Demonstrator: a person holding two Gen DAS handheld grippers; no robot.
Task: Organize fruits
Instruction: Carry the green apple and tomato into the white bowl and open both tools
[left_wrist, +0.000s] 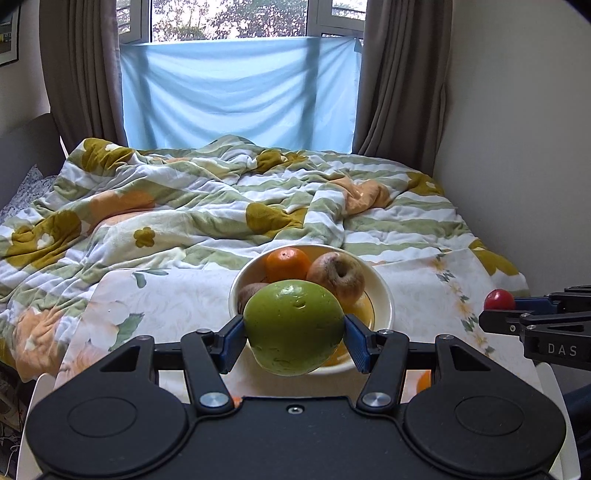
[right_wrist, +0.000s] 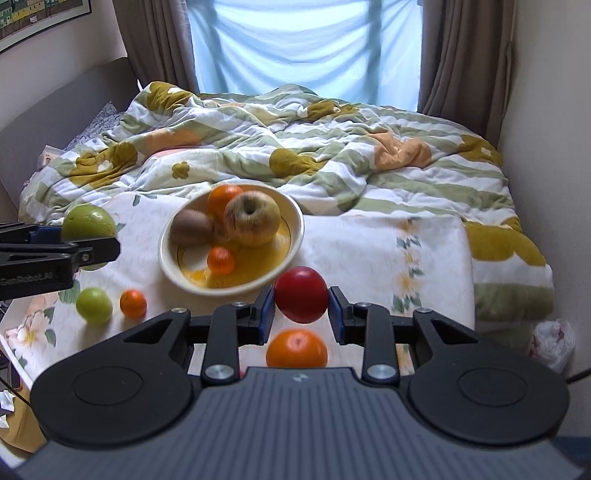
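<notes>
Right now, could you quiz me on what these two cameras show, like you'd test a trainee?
1. True or false: the left gripper is clamped on a green fruit.
2. What does the right gripper hold? A) a banana B) a red fruit C) nothing
3. Fill in: the brownish apple lies in the cream ____.

Key:
1. True.
2. B.
3. Bowl; it sits beside a kiwi and an orange, while a small green fruit waits on the cloth.
</notes>
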